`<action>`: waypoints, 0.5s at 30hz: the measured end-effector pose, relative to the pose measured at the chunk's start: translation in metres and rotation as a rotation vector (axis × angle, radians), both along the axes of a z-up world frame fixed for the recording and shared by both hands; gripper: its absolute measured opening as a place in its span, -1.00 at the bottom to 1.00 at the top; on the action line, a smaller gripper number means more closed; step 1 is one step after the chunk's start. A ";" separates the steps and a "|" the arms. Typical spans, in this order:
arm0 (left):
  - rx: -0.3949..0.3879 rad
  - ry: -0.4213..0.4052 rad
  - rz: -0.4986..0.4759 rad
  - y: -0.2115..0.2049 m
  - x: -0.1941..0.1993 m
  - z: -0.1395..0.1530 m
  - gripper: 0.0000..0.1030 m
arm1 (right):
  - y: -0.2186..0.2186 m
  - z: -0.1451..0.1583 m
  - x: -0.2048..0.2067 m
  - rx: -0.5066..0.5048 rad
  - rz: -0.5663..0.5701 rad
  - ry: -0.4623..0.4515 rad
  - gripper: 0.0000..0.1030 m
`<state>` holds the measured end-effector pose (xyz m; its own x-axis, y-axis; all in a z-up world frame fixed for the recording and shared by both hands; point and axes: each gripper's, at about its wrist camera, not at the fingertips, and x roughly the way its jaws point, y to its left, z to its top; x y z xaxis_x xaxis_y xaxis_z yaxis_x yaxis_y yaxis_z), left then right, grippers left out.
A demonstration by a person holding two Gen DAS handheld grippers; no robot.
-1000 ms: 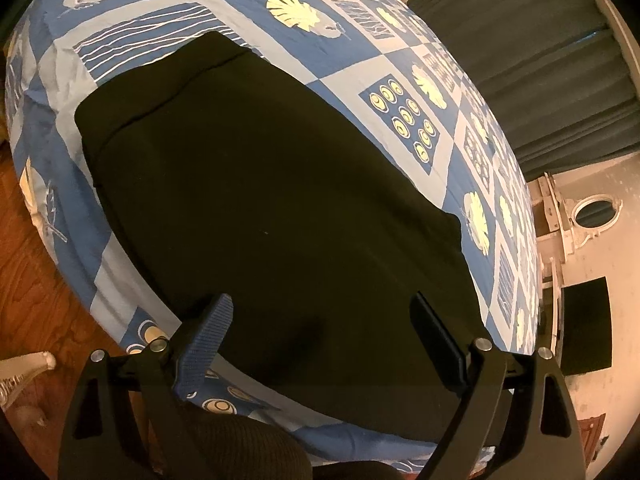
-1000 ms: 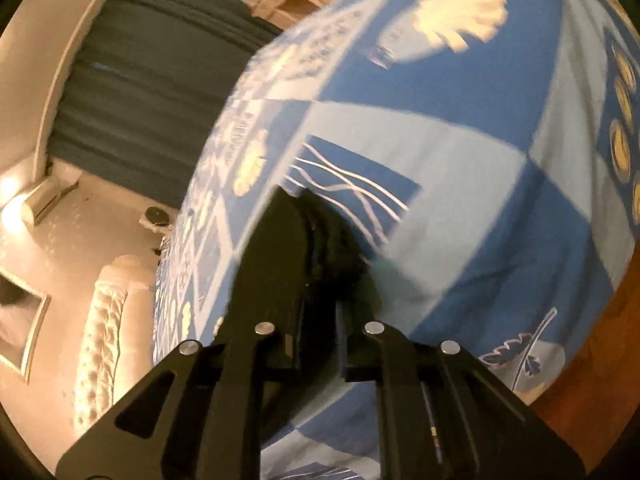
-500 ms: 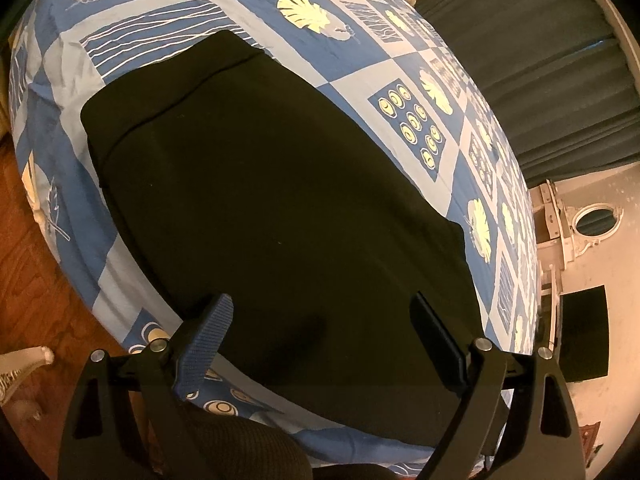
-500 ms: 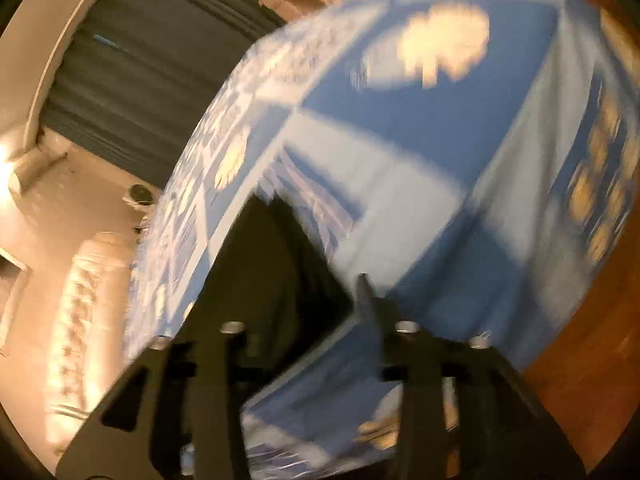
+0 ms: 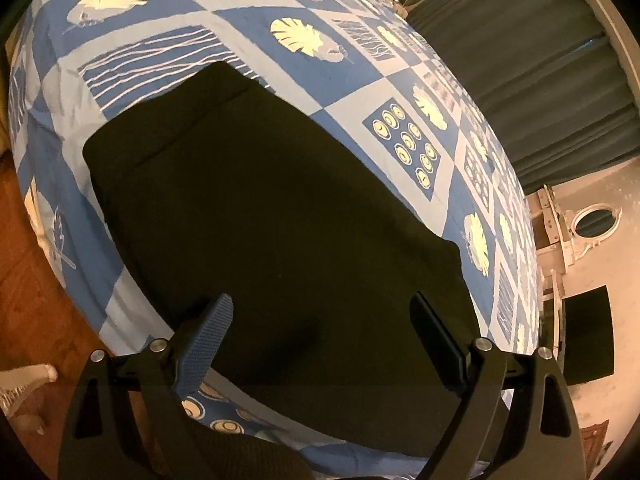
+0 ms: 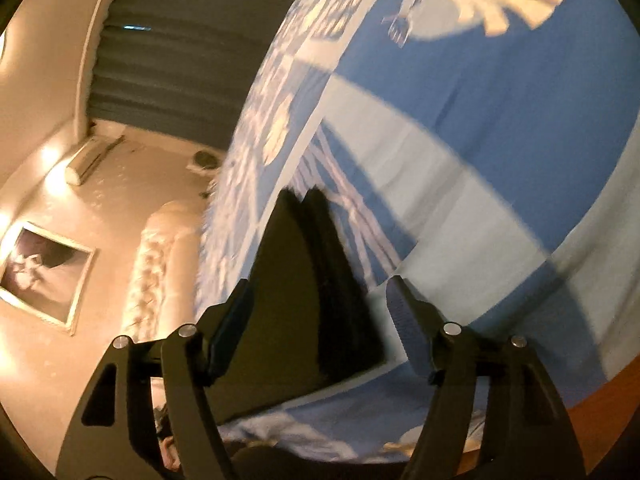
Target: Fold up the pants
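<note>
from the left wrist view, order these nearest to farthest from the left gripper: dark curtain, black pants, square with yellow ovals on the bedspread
1. black pants, on the bed right before the open left gripper
2. square with yellow ovals, beyond the pants, to the right
3. dark curtain, past the bed, upper right

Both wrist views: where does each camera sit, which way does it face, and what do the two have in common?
Left wrist: on the left gripper, angled down over the black pants lying flat on the blue patterned bedspread; both fingers spread wide, nothing between them.
Right wrist: on the right gripper, looking low along the bed past the pants' edge; fingers opening, not pressing the cloth.
Shared: the pants, the bedspread and the dark curtain.
</note>
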<state>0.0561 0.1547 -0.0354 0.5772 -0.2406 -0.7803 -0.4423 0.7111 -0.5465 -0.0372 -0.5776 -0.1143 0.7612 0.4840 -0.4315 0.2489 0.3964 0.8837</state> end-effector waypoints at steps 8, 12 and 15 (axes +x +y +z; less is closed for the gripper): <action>-0.027 0.035 0.002 0.002 0.003 -0.007 0.72 | 0.011 -0.016 0.006 0.062 0.064 0.010 -0.33; -0.029 0.049 0.000 0.001 0.003 -0.010 0.72 | 0.022 -0.014 0.011 0.003 0.080 0.056 -0.62; -0.023 0.053 -0.005 0.000 0.003 -0.010 0.72 | 0.027 -0.006 0.012 -0.013 0.072 0.061 -0.64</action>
<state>0.0586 0.1546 -0.0458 0.5338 -0.2616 -0.8041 -0.4680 0.7006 -0.5386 -0.0255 -0.5504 -0.1204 0.6967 0.5308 -0.4825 0.2726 0.4262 0.8626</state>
